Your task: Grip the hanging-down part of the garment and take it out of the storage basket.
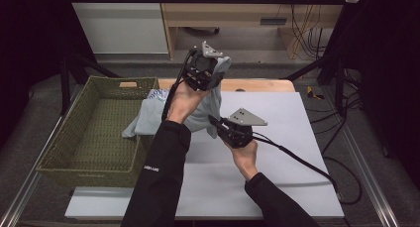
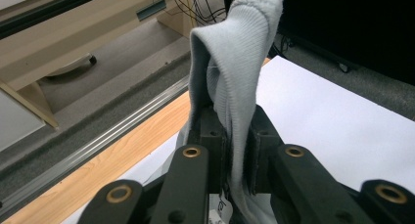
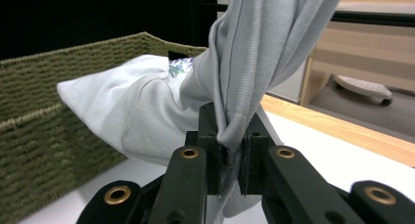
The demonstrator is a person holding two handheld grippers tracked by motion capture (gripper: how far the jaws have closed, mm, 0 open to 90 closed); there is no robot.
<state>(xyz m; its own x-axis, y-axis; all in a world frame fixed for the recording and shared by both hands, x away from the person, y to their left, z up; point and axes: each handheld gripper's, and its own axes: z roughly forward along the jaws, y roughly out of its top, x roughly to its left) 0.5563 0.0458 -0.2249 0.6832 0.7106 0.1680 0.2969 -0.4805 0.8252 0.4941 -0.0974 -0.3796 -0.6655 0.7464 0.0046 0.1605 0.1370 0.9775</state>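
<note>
Garment, pale grey knit (image 1: 208, 105): draped from the green woven basket (image 1: 94, 138) rim, lifted just beside it. Left gripper (image 1: 210, 71) clamps its ribbed edge high; right gripper (image 1: 214, 122) pinches a lower fold, jaws closed on cloth.

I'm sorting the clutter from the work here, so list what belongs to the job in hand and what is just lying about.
In the job:
- pale grey garment, gripped by both tools
- left tool, shut on its ribbed edge
- right tool, shut on a fold lower down
- green woven basket, which the garment trails over

Lying about:
- patterned cloth at the basket's rim
- cables on the floor behind
</note>
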